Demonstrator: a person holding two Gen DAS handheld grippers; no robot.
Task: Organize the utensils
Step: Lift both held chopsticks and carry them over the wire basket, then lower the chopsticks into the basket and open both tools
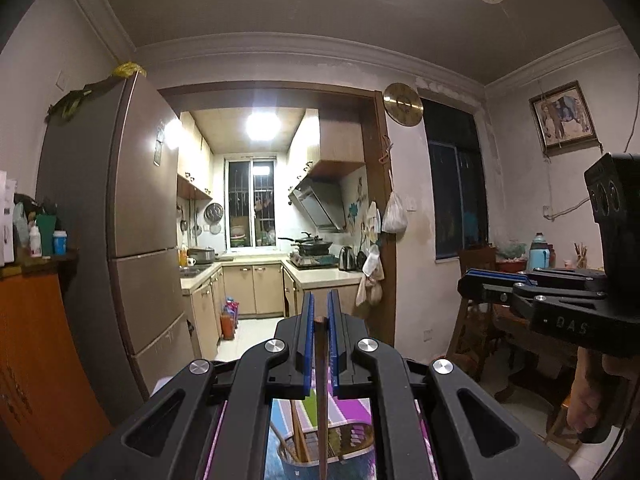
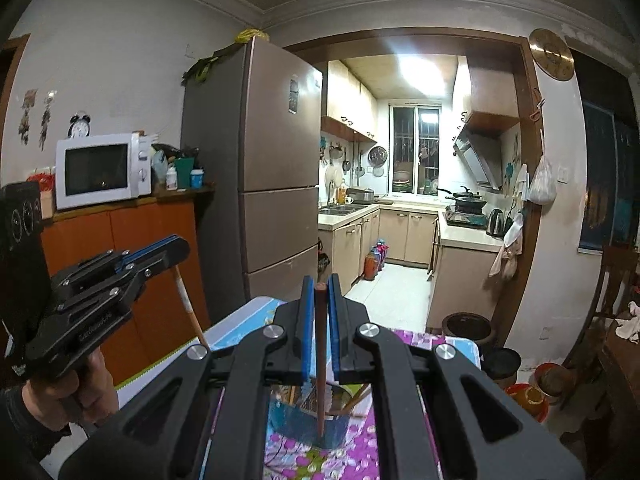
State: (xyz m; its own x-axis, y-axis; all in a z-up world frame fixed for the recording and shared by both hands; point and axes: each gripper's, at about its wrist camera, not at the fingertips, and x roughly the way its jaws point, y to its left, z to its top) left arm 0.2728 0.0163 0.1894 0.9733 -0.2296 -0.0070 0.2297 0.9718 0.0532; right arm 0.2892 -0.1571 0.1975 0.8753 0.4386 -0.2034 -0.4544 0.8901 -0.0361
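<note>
My left gripper [image 1: 319, 312] is shut on a brown chopstick [image 1: 321, 392] that hangs straight down over a blue utensil holder [image 1: 316, 456] with several sticks in it. My right gripper [image 2: 320, 292] is shut on another brown chopstick [image 2: 321, 360] that points down at the same blue holder [image 2: 304, 420]. The left gripper also shows in the right wrist view [image 2: 176, 246], with a white-banded chopstick [image 2: 188, 304] hanging from it. The right gripper shows in the left wrist view [image 1: 472, 280] at the right.
The holder stands on a table with a purple flowered cloth [image 2: 360, 452]. A fridge [image 2: 272, 184] and an orange cabinet [image 2: 132, 264] with a microwave [image 2: 102, 170] stand behind. A dark wooden table with chairs [image 1: 516, 340] is at the right. The kitchen doorway [image 1: 276, 240] is ahead.
</note>
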